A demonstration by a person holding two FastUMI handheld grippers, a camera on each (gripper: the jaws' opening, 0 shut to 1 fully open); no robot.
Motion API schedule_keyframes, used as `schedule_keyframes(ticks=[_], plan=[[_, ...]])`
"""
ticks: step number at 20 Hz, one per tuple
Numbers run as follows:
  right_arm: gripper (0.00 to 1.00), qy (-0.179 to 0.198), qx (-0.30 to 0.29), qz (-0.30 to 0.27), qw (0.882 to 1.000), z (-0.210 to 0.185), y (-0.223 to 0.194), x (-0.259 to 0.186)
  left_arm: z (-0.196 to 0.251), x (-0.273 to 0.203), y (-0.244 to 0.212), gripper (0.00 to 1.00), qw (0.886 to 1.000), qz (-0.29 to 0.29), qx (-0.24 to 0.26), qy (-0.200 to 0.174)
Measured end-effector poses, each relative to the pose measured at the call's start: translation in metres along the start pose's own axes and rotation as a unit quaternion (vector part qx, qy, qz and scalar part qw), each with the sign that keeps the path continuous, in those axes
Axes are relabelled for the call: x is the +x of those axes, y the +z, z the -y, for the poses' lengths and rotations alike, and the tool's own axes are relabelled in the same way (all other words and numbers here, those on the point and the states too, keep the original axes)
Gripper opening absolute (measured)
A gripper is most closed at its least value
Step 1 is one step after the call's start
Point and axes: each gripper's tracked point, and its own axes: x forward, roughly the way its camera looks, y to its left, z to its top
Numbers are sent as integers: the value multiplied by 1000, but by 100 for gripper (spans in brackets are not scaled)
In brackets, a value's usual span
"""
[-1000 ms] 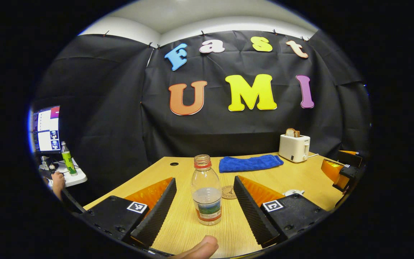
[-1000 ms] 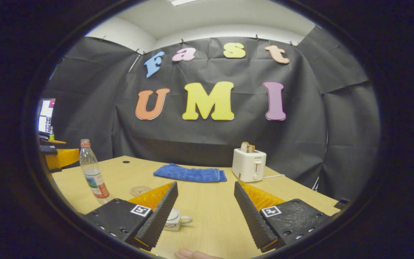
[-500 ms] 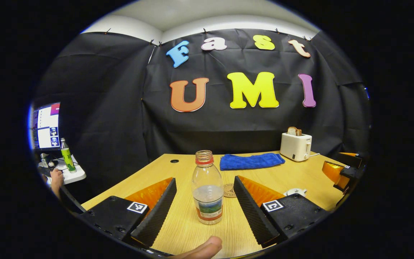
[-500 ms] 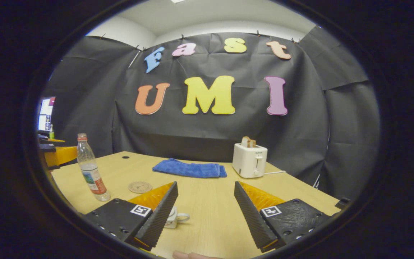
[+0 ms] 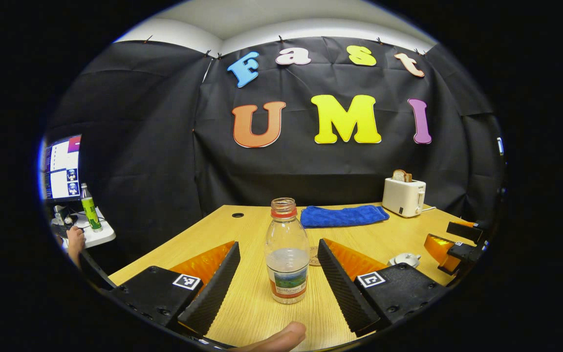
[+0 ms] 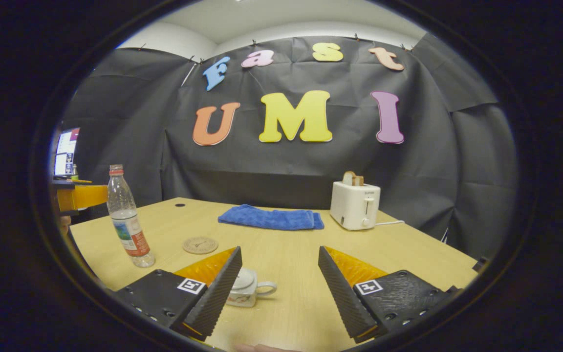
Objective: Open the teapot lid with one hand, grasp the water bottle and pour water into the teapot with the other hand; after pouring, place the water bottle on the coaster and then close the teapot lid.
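The water bottle (image 5: 287, 252) stands upright on the desk (image 5: 242, 313), uncapped mouth up, about 1/2 full of water, between the left gripper (image 5: 277, 278)'s spread fingers, untouched. The teapot (image 6: 248, 288), lid on, handle toward the desk's right edge, sits partly behind a finger (image 6: 213, 293) of the open right gripper (image 6: 277, 288). The coaster (image 6: 200, 245) lies flat and bare, just beyond the bottle.
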Motion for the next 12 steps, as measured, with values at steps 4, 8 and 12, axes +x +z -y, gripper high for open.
schedule_keyframes(ticks=[4,8,12], plan=[[95,9,-15,-2,1000,-19,-9,18,-3,7,-15,100,1000,-20,8,6],[92,4,-15,-15,1000,-33,-15,39,-4,8,-17,100,1000,-24,5,10],[67,9,-7,-30,999,-41,-23,52,-4,9,-18,100,1000,-24,8,10]])
